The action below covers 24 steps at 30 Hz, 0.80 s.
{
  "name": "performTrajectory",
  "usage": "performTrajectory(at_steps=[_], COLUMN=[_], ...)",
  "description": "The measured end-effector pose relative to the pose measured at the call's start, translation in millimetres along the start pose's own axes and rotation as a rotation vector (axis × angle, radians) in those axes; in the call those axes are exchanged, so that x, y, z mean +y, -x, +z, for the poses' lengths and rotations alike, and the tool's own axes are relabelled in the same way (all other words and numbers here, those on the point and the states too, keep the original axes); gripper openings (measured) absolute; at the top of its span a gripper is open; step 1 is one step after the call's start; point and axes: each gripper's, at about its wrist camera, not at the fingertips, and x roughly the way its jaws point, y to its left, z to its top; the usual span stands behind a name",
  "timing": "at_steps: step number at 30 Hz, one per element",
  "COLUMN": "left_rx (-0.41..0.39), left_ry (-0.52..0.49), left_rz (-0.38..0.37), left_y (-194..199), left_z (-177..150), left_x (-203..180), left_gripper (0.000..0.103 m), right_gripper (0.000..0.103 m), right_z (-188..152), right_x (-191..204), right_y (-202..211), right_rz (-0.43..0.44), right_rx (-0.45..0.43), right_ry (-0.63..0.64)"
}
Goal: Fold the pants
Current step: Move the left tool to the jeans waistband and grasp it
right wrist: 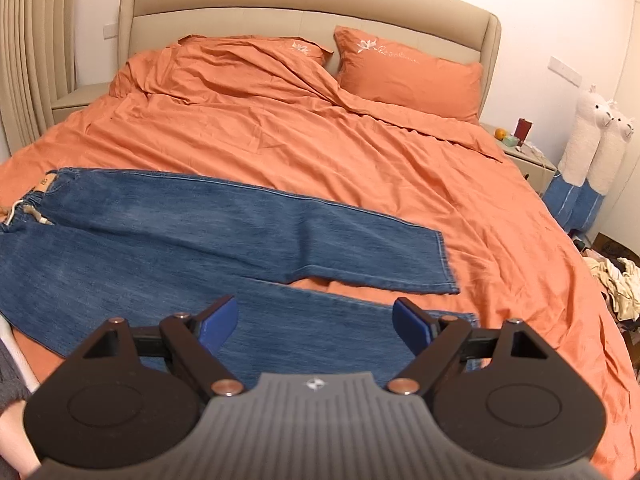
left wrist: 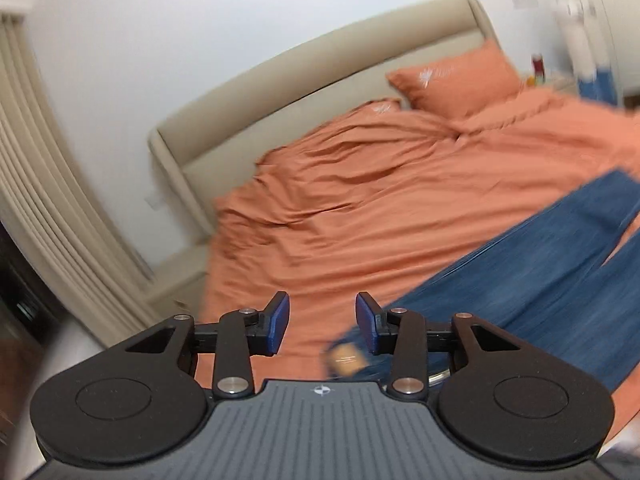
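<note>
Pants [right wrist: 168,236]: blue denim, spread flat across orange bedding [right wrist: 320,132], legs parted in a narrow V, not yet folded. Right gripper [right wrist: 316,326]: wide open, empty, hovering just above the near leg close to its hem, likely placed to pinch that hem for a first fold. Far leg beyond it; waistband with drawstring and tan patch far to its left. Left gripper [left wrist: 322,322]: moderately open, empty, over the waistband end [left wrist: 348,356], likely ready to take it; legs run off to its right. View blurred. Beyond: pillows [right wrist: 408,72], headboard [right wrist: 304,8].
</note>
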Motion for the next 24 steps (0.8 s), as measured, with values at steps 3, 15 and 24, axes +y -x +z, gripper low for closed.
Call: performTrajectory(at_steps=[3, 15, 24], left_rx=[0.041, 0.280, 0.257], left_ry=[-0.130, -0.447, -0.444], left_rz=[0.027, 0.247, 0.115], left_y=[1, -30, -14], left_z=[-3, -48, -60], left_x=[3, 55, 41], left_gripper=[0.047, 0.047, 0.052], right_gripper=[0.074, 0.048, 0.040], right_z=[11, -16, -30], right_x=[-15, -65, -64], right_y=[1, -32, -43], right_rz=[-0.009, -0.205, -0.164], right_rx=[0.085, 0.216, 0.146], right_ry=[0.104, 0.229, 0.142])
